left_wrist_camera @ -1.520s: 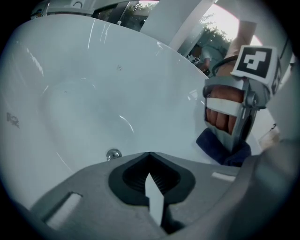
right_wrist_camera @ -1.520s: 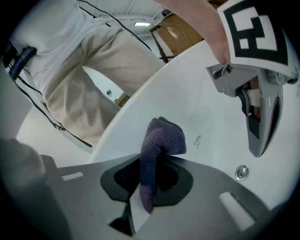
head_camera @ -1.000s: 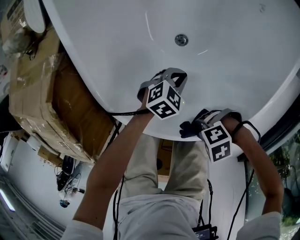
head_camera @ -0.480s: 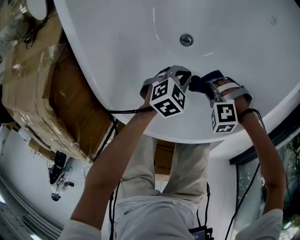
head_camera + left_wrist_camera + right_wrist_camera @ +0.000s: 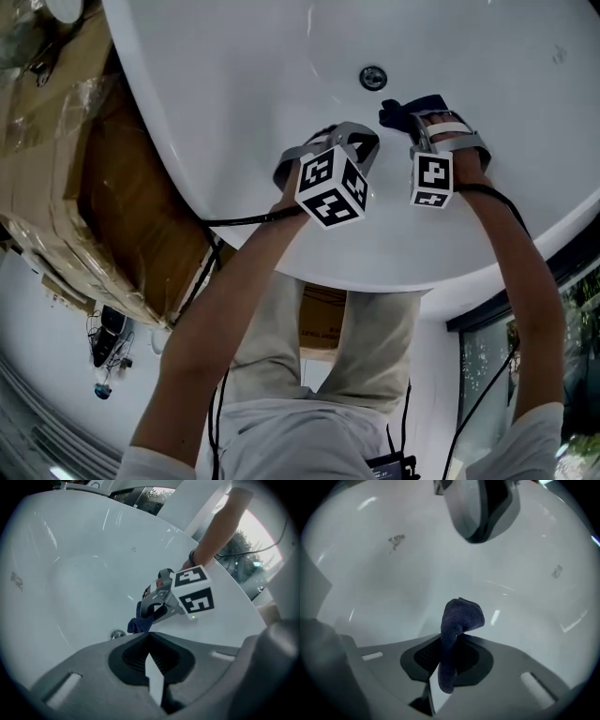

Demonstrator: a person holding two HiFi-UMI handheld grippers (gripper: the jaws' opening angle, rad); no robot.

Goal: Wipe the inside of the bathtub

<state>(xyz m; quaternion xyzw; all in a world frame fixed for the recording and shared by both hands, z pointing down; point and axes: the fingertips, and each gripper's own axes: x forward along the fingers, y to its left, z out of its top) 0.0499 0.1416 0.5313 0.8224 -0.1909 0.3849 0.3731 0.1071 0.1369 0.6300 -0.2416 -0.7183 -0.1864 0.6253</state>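
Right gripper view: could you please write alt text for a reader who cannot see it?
The right gripper is shut on a dark blue cloth, which stands up from it, with the white inside of the bathtub behind. The grey left gripper shows at the top edge.

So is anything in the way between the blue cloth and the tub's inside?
No, nothing visible. The right gripper holds the dark blue cloth, and only bare white bathtub lies ahead of it. The drain sits close by, and the left gripper, shut and empty, is off to one side.
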